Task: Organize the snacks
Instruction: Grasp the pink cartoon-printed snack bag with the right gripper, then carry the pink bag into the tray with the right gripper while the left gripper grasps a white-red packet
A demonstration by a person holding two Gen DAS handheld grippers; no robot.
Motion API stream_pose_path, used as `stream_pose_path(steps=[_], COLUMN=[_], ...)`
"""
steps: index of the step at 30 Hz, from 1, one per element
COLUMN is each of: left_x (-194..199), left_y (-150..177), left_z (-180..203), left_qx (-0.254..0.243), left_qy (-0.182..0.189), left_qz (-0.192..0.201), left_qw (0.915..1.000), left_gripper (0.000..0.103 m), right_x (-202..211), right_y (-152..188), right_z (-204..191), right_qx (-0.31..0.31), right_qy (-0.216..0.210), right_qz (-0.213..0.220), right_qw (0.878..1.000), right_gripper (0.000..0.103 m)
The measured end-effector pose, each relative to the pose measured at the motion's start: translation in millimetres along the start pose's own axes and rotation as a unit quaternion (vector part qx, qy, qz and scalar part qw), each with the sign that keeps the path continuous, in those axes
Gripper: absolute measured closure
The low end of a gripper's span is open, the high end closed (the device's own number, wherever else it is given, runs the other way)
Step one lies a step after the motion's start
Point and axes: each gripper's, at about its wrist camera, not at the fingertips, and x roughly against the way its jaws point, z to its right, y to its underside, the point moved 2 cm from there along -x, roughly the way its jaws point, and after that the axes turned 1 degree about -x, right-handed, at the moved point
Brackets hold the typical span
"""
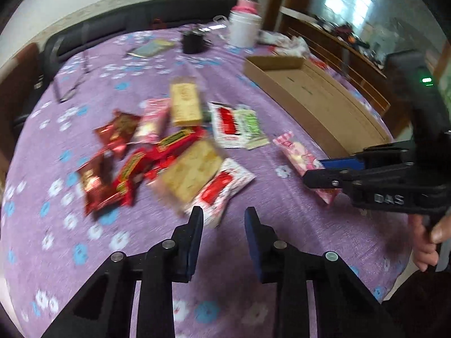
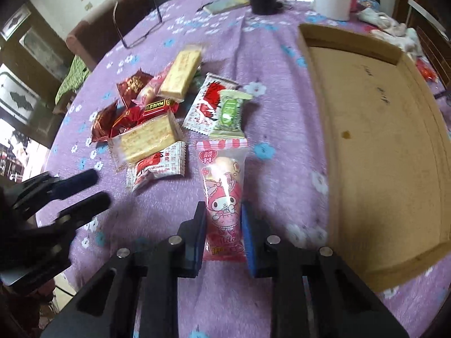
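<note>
A round surface (image 2: 253,42) under a purple cloth printed with white and blue flowers carries everything here. Next in bulk is the shallow cardboard tray (image 2: 439,186), bare inside, lying along the right-hand side of the right wrist view. To its left sits the loose heap of snacks (image 2: 152,118): red foil packets, two pale yellow biscuit bars, white-and-red sachets and one green-and-white sachet, overlapping one another.

Apart from that heap, between it and the tray, lies the pink character snack pack (image 2: 224,197). It is a slim, partly clear wrapper with a pink-hooded cartoon figure, a striped pink top edge and pale round contents showing near the top. Its long axis runs straight away from the right claw (image 2: 222,231), the near end lodged between the two pads and the far end pointing toward the heap. The right claw is closed on that near end, one pad against each long edge. The tray wall stands just beside this claw on its right, so the carry would probably be a short sideways one across the wall.

The left claw (image 1: 224,242) hovers over bare cloth, near the white-and-red sachet (image 1: 220,191) at the heap's edge, its pads narrowed but apart with nothing between them. It is the arm nearer the heap; the right one is nearer the tray.
</note>
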Motion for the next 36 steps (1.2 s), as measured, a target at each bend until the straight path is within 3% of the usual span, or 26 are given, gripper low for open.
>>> stream_pose_path(steps=[2, 5, 10, 17, 27, 31, 36], left_x=[-8, -24, -42, -54, -42, -35, -29], left_y=[-6, -15, -30, -31, -5, 1, 0], left_z=[4, 4, 5, 6, 5, 9, 12], left_qx=[-0.014, -0.026, -0.057, -0.059, 0.023, 0.044, 0.044], left_qy=[0.006, 0.015, 0.011, 0.002, 0.006, 0.016, -0.006], left_qz=[-0.006, -0.028, -0.040, -0.044, -0.023, -0.023, -0.020], left_qw=[0.9999, 0.9992, 0.9975, 0.9973, 0.9995, 0.9987, 0.9988], left_gripper=[0.072, 0.083, 0.083, 0.076, 0.080, 0.081, 0.080], right_x=[7, 16, 26, 28, 42, 51, 42], right_y=[2, 7, 13, 17, 11, 8, 9], right_z=[6, 14, 23, 24, 41, 70, 110], right_qx=[-0.008, -0.019, -0.032, -0.036, -0.057, -0.091, -0.123], right_qy=[0.003, 0.007, 0.012, 0.012, 0.009, 0.027, 0.075], right_qz=[0.006, 0.012, 0.020, 0.022, 0.049, 0.062, 0.052], right_qw=[1.000, 1.000, 0.999, 0.999, 0.997, 0.994, 0.988], right_gripper=[0.081, 0.081, 0.081, 0.081, 0.081, 0.080, 0.081])
